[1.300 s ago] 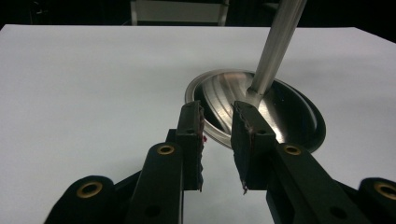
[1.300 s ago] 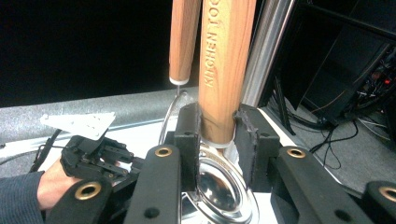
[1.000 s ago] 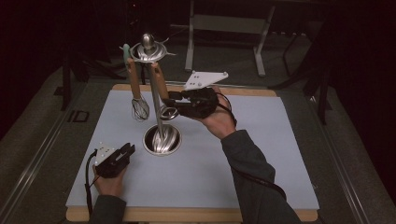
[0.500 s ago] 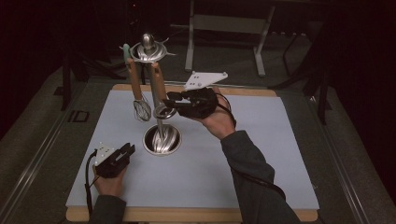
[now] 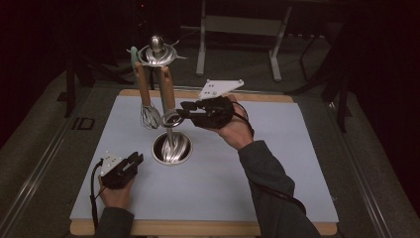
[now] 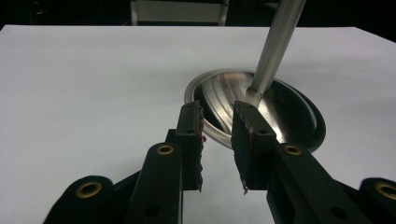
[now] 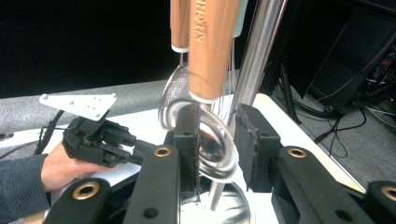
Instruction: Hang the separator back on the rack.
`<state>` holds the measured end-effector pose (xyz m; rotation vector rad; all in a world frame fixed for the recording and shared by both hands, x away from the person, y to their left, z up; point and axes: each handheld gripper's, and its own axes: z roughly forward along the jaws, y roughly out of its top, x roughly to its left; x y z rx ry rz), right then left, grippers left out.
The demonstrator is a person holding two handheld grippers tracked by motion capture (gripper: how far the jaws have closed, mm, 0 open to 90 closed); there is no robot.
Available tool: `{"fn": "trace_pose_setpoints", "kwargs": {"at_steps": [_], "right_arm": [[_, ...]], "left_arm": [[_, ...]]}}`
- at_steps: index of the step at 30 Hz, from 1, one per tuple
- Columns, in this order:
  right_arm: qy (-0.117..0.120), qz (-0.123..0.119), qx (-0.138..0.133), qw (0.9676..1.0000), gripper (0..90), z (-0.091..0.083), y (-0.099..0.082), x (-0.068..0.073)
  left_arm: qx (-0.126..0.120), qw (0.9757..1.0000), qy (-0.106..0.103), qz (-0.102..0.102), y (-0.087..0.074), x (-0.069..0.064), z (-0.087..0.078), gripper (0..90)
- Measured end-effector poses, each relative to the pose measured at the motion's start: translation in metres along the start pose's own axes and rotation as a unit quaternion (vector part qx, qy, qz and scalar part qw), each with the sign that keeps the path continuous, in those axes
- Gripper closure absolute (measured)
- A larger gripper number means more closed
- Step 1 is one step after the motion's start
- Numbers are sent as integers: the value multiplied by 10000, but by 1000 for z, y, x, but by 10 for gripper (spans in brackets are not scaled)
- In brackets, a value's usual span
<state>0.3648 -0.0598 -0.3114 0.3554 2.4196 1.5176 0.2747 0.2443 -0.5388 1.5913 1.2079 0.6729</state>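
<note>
A steel utensil stand point(image 5: 171, 148) with a round dish base and an upright pole point(image 7: 254, 56) stands on the pale mat point(image 5: 257, 163). A whisk point(image 5: 148, 116) and a wooden-handled utensil point(image 5: 167, 91) hang from its top. That utensil's round steel head point(image 7: 215, 144) lies between the jaws of my right gripper point(image 5: 181, 112) point(image 7: 217, 116), which stand apart. My left gripper point(image 5: 134, 160) point(image 6: 217, 114) rests open on the mat, left of the base point(image 6: 280, 116), with nothing between its jaws.
The mat lies on a wooden board whose front edge point(image 5: 198, 229) is near the person. The far gripper point(image 7: 100, 135) with its grey plate sits low at the left of the right gripper view. Dark floor and a metal frame point(image 5: 237, 29) lie beyond the table.
My right gripper has edged slightly left, closer around the hanging utensil's steel head. The left gripper has stayed where it was.
</note>
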Motion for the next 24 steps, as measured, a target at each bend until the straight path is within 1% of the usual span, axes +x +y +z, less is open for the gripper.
{"fn": "trace_pose_setpoints", "kwargs": {"at_steps": [5,9,12,15,17,19,22,23,24], "right_arm": [[28,-67,109,9999,713,-2,-3,-1],[8,-70,157,9999,712,-5,-7,-2],[-15,-24,186,9998,711,-8,-13,-4],[-23,90,217,9997,710,-11,-20,-6],[-23,92,235,9997,711,-14,-26,-7],[-43,184,300,9994,711,-16,-33,-8],[-61,246,375,9990,711,-19,-45,-10],[-61,246,375,9990,711,-19,-45,-10],[-92,327,454,9984,711,-21,-56,-12]], "left_arm": [[2,10000,2,3,0,0,0,734],[2,10000,4,5,0,0,0,734],[11,10000,4,11,0,0,0,734],[29,10000,1,22,0,0,1,734],[31,10000,3,24,0,0,1,733],[30,10000,6,26,0,0,1,733],[35,10000,8,23,0,0,1,733],[35,10000,8,23,0,0,1,733],[38,10000,10,18,0,0,1,733]]}}
